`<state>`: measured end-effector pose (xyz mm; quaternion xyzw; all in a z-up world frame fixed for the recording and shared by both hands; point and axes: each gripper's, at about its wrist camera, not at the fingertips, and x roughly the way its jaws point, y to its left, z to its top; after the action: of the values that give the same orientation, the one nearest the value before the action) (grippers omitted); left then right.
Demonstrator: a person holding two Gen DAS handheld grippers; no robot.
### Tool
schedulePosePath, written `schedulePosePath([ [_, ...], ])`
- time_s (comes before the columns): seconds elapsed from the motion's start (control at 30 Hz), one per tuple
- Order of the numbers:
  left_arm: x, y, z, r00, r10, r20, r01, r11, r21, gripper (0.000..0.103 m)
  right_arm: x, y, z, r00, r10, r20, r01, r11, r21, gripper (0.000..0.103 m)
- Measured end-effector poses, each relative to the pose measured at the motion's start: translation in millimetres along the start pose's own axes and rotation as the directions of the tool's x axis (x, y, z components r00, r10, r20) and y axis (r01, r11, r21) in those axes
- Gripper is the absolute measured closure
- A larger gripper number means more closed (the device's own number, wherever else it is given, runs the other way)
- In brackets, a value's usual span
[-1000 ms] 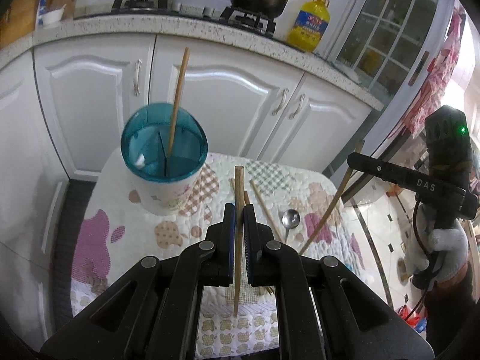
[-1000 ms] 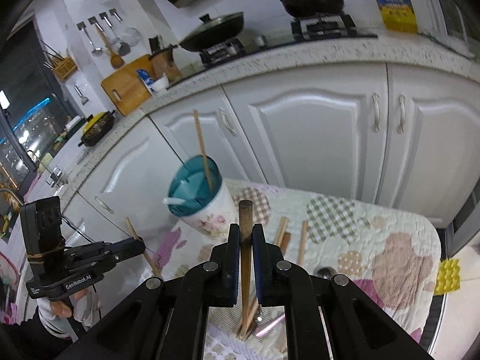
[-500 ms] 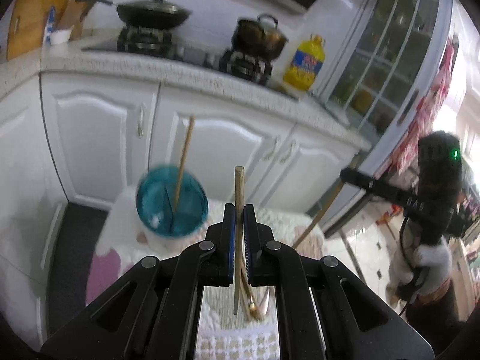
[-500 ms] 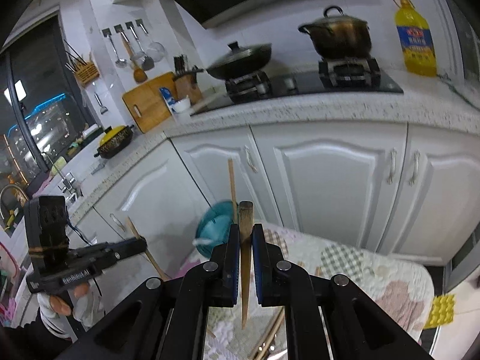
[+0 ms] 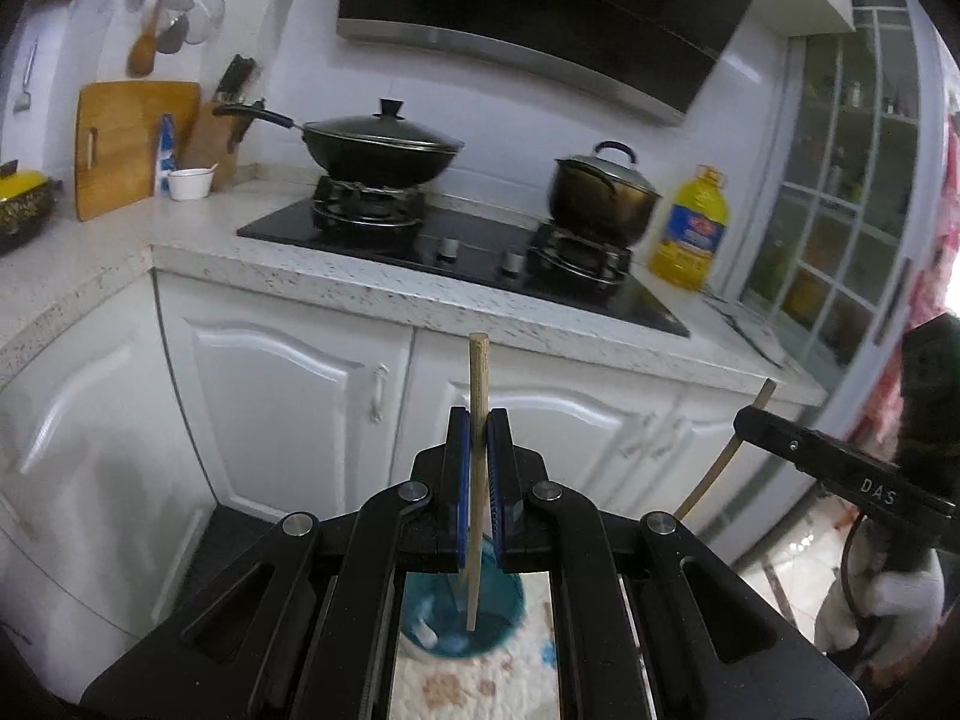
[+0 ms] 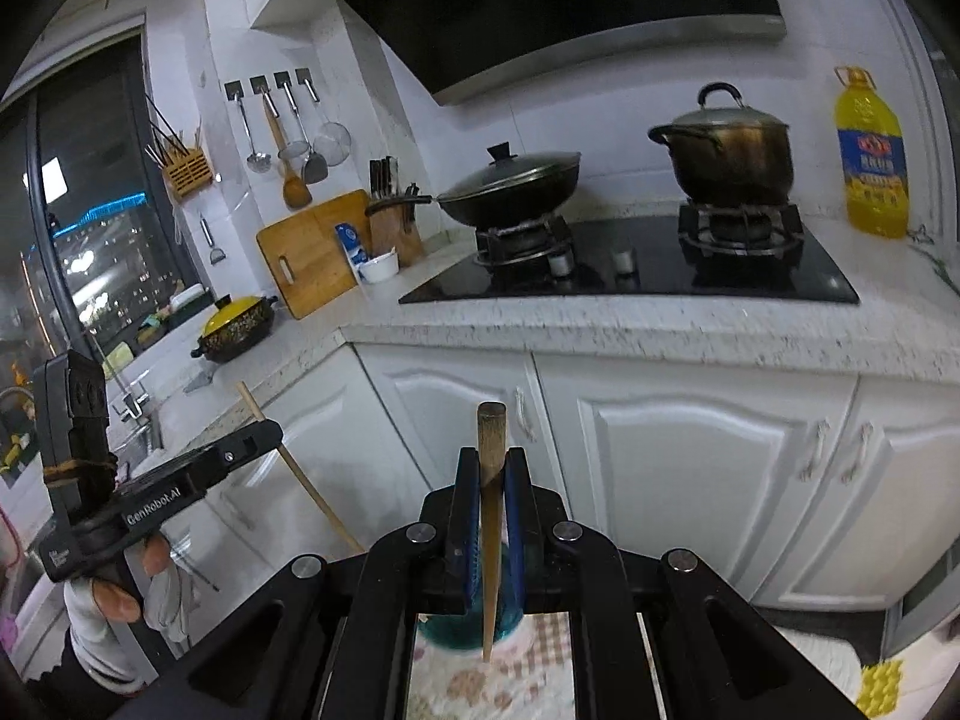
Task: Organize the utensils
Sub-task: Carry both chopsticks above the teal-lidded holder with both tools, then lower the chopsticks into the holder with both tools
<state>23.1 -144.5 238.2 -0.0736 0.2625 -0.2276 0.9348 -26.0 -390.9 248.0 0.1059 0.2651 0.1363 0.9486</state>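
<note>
While our left gripper point(image 5: 478, 456) pinches a pale chopstick point(image 5: 477, 420) upright, our right gripper point(image 6: 492, 480) clamps a darker chopstick point(image 6: 491, 468), both above the teal holder point(image 5: 462, 618).

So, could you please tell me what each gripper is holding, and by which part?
Each holds one chopstick: the left gripper clamps a pale chopstick near its upper part; the right gripper clamps a darker-topped chopstick just below its thick end.

A patchwork-patterned cloth point(image 5: 474, 684) covers the table; the teal-rimmed holder point(image 5: 507, 618) stands on it.
</note>
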Motion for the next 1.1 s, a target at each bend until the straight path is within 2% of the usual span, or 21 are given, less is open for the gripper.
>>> schedulePosePath([
  [0.17, 35, 11, -6, 0.997, 0.076, -0.008, -0.076, 0.997, 0.012, 0.099, 44, 5, 5, 0.999, -0.025, -0.029, 0.023, 0.999, -0.040, 0.096],
  [0.3, 61, 20, -21, 0.992, 0.122, -0.030, -0.122, 0.993, 0.009, 0.099, 80, 6, -6, 0.997, -0.056, -0.062, 0.051, 0.996, -0.073, 0.096],
  [0.5, 88, 23, -41, 0.985, 0.166, -0.054, -0.164, 0.986, 0.036, 0.099, 115, -7, -28, 0.991, -0.055, -0.124, 0.049, 0.998, -0.048, 0.096],
  [0.8, 117, 29, -72, 0.974, 0.159, -0.160, -0.156, 0.987, 0.028, 0.099, 151, -22, -57, 0.970, -0.016, -0.244, 0.019, 1.000, 0.010, 0.096],
  [1.0, 117, 31, -78, 0.971, 0.136, -0.197, -0.138, 0.990, 0.001, 0.099, 144, -33, -66, 0.965, 0.018, -0.262, 0.004, 0.996, 0.084, 0.090],
  [1.1, 109, 29, -80, 0.972, 0.122, -0.201, -0.125, 0.992, -0.003, 0.093, 137, -31, -70, 0.963, 0.023, -0.268, -0.002, 0.997, 0.080, 0.085],
])
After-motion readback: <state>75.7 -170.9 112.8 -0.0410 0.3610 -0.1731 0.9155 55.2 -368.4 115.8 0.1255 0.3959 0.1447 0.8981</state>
